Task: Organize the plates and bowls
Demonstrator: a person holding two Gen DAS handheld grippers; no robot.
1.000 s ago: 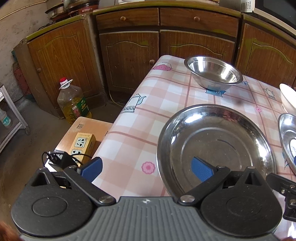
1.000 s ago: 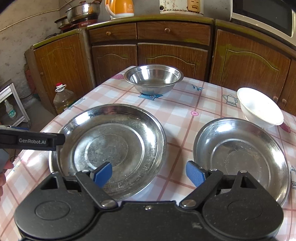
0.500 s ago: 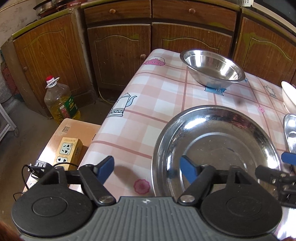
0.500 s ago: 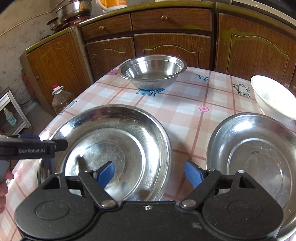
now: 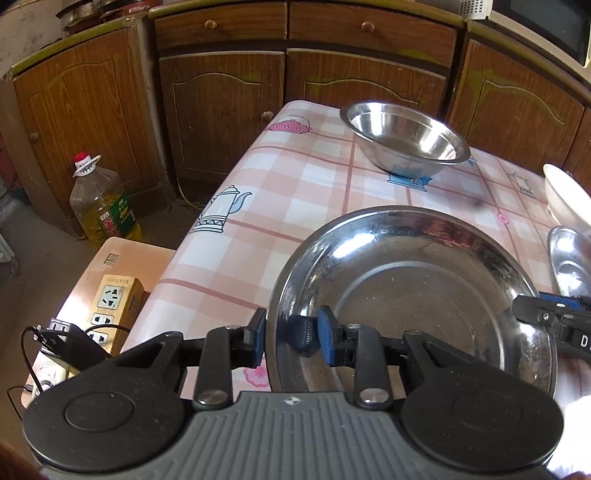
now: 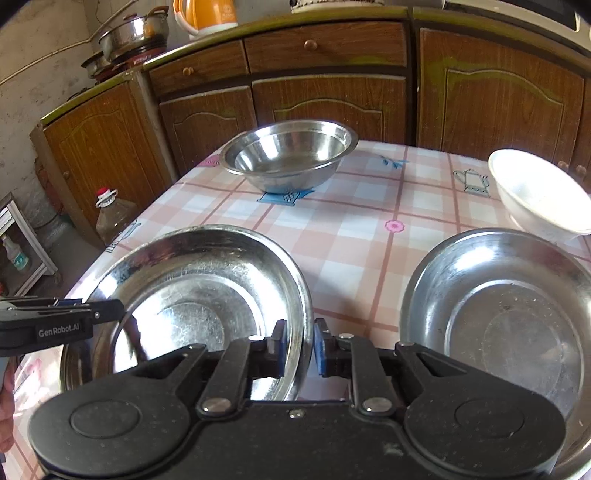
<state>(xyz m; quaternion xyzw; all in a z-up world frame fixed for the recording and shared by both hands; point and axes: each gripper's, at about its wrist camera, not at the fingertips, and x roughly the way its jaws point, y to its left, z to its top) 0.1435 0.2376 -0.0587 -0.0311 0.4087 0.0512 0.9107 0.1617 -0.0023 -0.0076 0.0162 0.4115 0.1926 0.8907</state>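
A large steel plate [image 5: 406, 295] [image 6: 192, 291] lies on the checked tablecloth near the table's front left corner. My left gripper [image 5: 291, 338] is closing on the plate's left rim, one blue pad outside and one inside, pressing on it. My right gripper [image 6: 299, 345] is closing on the same plate's right rim, which sits pinched between its pads. Each gripper shows in the other's view: the right gripper [image 5: 546, 317] and the left gripper [image 6: 74, 317]. A second steel plate [image 6: 498, 325] lies to the right. Behind are a steel bowl [image 6: 288, 155] and a white bowl [image 6: 539, 192].
Wooden cabinets [image 5: 221, 110] run close behind the table. On the floor to the left stand an oil bottle [image 5: 103, 206] and a box carrying a power strip [image 5: 114, 306] with cables. Pots [image 6: 133, 33] and an orange kettle [image 6: 207, 14] sit on the counter.
Both grippers went from wide open to shut on opposite rims of the large steel plate, after moving forward and slightly down. The plate's right side now looks a little lifted.
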